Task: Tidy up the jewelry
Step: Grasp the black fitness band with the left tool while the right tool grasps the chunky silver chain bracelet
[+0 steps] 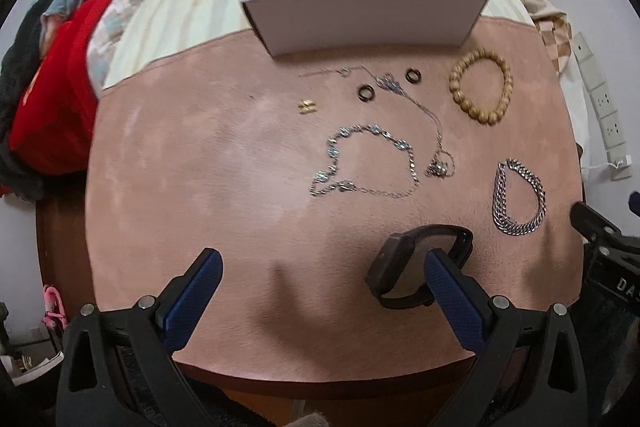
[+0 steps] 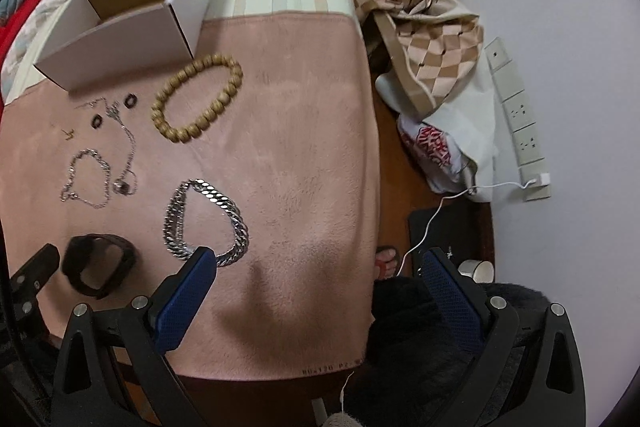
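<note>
Jewelry lies spread on a pink cloth (image 1: pixel 200 187) covering the table, in front of an open white box (image 1: pixel 368 15) at the cloth's far edge. Nearest the box sit a wooden bead bracelet (image 1: pixel 480 87), two dark rings (image 1: pixel 366 92), a small gold piece (image 1: pixel 307 105) and a thin chain necklace (image 1: pixel 424 119). Closer in lie a blue-stone silver bracelet (image 1: pixel 360 163), a heavy silver chain bracelet (image 2: pixel 206 223) and a black band (image 1: pixel 416 267).

The left gripper (image 1: pixel 320 267) hangs over the cloth with its jaws wide apart, holding nothing; its right finger overlaps the black band. The right gripper (image 2: pixel 316 263) is likewise spread and empty, its left finger (image 2: pixel 188 291) just before the heavy chain.

Only the right wrist view shows the checkered bag (image 2: pixel 420 27), a white cable (image 2: pixel 440 203) and a sandalled foot (image 2: pixel 386 261). Only the left view shows the red bedding (image 1: pixel 60 75).
</note>
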The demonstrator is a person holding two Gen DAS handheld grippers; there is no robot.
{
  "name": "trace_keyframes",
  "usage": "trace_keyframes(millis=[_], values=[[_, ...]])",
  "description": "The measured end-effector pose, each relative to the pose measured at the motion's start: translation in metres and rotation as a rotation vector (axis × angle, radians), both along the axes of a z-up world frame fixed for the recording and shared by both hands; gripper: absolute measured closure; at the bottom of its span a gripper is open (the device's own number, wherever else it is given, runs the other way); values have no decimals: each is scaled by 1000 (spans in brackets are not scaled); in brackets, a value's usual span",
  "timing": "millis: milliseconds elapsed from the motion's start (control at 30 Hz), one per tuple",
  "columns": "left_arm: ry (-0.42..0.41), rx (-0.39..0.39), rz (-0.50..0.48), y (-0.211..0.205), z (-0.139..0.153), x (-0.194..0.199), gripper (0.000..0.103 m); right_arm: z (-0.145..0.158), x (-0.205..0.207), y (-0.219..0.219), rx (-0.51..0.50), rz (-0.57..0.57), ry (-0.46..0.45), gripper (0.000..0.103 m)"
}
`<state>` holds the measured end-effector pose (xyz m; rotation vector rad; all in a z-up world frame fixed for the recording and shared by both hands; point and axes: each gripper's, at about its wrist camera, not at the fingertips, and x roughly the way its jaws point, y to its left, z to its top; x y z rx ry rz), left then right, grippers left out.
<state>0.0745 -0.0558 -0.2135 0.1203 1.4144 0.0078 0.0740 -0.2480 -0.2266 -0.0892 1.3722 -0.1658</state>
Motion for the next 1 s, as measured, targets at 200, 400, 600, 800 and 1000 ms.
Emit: trace_keyframes(millis=[200, 400, 600, 800, 1000], values=[[24, -23, 0, -3, -16, 3, 1, -18, 9, -4, 37, 6, 4, 4], [44, -78, -19, -2, -28, 7, 16, -25, 14, 3, 61, 34, -9, 12], [76, -120, -22, 10, -46, 9, 55, -36, 14, 11, 90, 61, 9, 29], [41, -126, -40, 18, -47, 7, 92, -36, 9, 15, 145, 61, -16, 49], [13, -125, -16, 28, -42, 7, 93, -33, 8, 27, 184, 96, -34, 94]])
